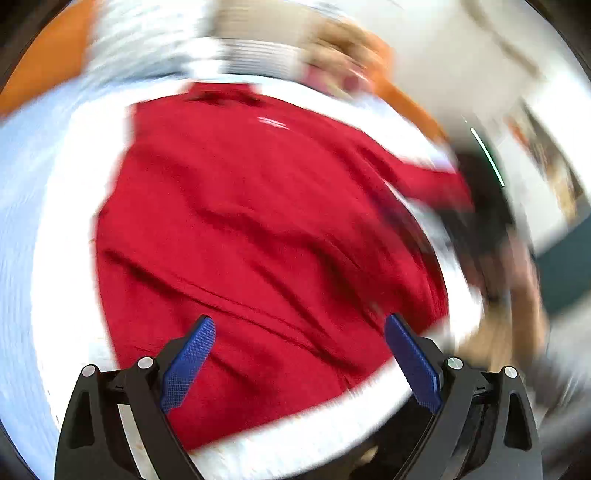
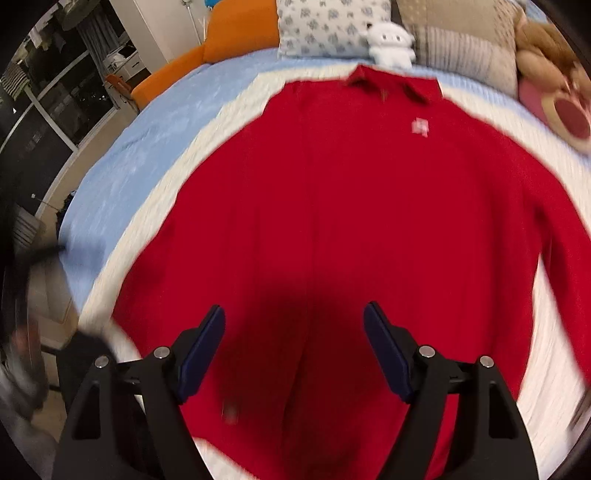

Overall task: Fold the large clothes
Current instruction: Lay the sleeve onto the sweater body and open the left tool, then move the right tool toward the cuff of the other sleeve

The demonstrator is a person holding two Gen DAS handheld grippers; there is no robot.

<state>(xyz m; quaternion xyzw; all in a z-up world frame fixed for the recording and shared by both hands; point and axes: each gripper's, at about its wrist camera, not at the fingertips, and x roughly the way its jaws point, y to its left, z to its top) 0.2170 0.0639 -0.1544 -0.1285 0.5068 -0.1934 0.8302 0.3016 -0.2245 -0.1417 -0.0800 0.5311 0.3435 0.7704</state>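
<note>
A large red collared shirt [image 2: 351,206] lies spread flat, front up, on a white cloth [image 2: 177,173] over a bed. Its collar points to the far side and a small white logo sits on the chest. It also shows in the left wrist view [image 1: 258,229], blurred, with one sleeve stretched out to the right. My left gripper [image 1: 299,328] is open and empty above the shirt's near hem. My right gripper [image 2: 294,321] is open and empty above the lower middle of the shirt and casts a dark shadow on it.
A light blue bedsheet [image 2: 122,147] lies under the white cloth. Pillows [image 2: 325,26], a white plush toy [image 2: 391,40] and a brown plush bear [image 2: 554,74] line the far side. An orange headboard [image 2: 207,55] curves at the far left. The bed edge drops off at the left.
</note>
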